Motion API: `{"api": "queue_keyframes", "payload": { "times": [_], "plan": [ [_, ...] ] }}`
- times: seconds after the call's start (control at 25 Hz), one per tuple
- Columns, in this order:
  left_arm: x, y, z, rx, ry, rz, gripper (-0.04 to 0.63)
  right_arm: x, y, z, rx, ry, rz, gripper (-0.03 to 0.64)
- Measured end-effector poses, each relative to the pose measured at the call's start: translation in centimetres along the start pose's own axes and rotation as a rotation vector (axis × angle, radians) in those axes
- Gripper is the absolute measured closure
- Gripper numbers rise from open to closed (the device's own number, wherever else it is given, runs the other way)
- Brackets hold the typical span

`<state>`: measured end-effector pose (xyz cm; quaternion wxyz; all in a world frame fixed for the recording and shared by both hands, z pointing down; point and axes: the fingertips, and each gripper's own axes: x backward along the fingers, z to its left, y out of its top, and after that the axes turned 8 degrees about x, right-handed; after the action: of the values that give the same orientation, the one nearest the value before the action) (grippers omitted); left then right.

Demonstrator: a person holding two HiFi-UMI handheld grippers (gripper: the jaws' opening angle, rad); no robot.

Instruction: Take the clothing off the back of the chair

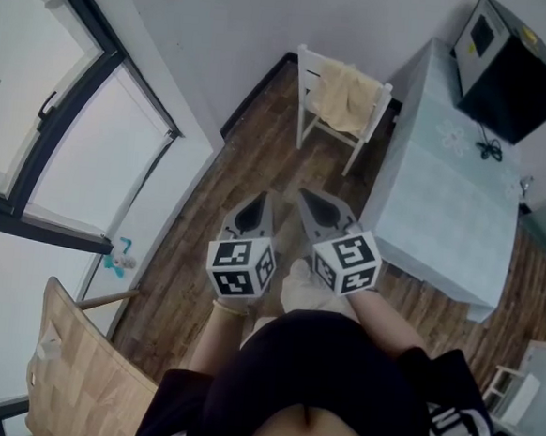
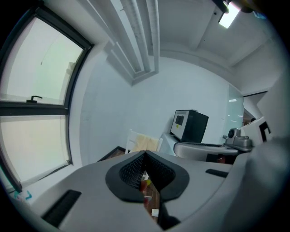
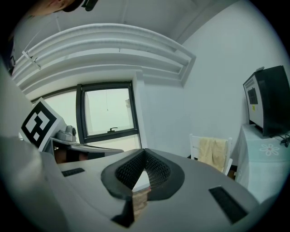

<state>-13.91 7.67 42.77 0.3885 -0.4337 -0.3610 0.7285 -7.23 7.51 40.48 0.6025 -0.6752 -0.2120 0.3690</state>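
L gripper [image 2: 145, 153] [image 1: 263, 200]: jaws clenched tip to tip, nothing btwn them. R gripper [image 3: 144, 150] [image 1: 310, 198]: same, jaws pressed together and empty. In the head view both are held side by side in front of the person, tips aimed toward the far wall, each w/ its marker cube nearest the body.

The clothing [image 1: 344, 96], a cream-yellow piece, hangs draped over the back of a white chair [image 1: 301, 121], well apart from both sets of jaws, straight ahead across the wood floor [image 1: 260, 145]. In the left gripper view it [image 2: 147, 142] shows just above the closed jaw tips; in the right gripper view it [image 3: 212, 152] sits off to the right of the tips.

The chair stands by the wall, just beside a table [image 1: 444, 198] w/ a pale blue cover. A black box-shaped appliance [image 1: 510, 71] sits on the table's far end. A big dark-framed window [image 1: 38, 100] is at the left.
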Motion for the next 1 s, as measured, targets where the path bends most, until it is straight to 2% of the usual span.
{"api": "queue_keyframes", "payload": {
  "times": [0.48,1.0],
  "plan": [
    [-9.0,4.3,0.4,-0.013,-0.044,0.009,0.597,-6.3,1.7,-6.9,0.003,-0.029,-0.005,0.604],
    [-15.7,6.3,-1.9,-0.042,-0.105,0.026,0.597,-7.8,2.0,-13.7,-0.011,-0.117,-0.008,0.604]
  ]
}}
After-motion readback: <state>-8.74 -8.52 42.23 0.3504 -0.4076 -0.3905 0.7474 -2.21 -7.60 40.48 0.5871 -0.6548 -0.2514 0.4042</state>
